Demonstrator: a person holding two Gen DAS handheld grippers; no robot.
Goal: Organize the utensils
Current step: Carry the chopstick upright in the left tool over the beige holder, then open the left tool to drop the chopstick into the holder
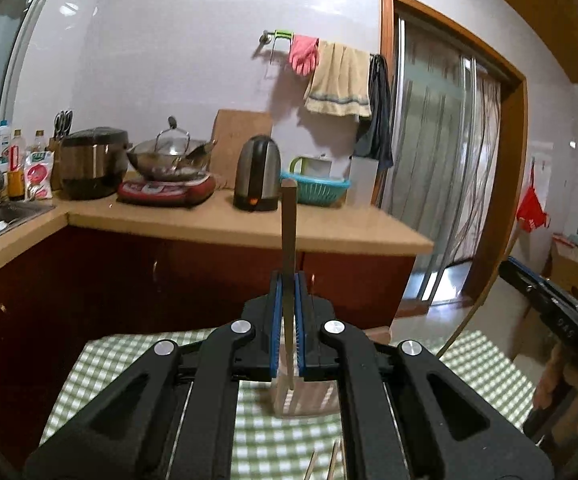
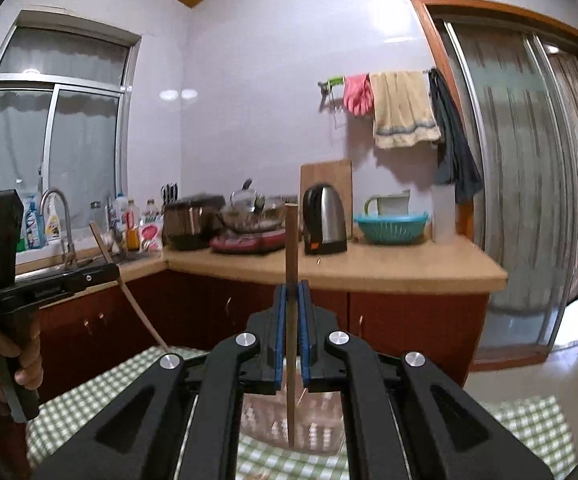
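In the left wrist view my left tool (image 1: 288, 292) is clenched on an upright chopstick (image 1: 289, 236), above the clear holder (image 1: 303, 400) on the checked table (image 1: 273, 440). In the right wrist view my right tool (image 2: 292, 304) grips another stick (image 2: 291, 264) over that holder; neither is in yet, I judge.

Kettle (image 2: 325, 220) on the counter (image 2: 369, 266), basket (image 2: 391, 227) to its right, cooker (image 2: 193, 222) left.

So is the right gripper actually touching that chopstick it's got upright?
Touching. The right wrist view shows the right gripper shut on the wooden chopstick, its blue pads pressed against both sides with no gap.
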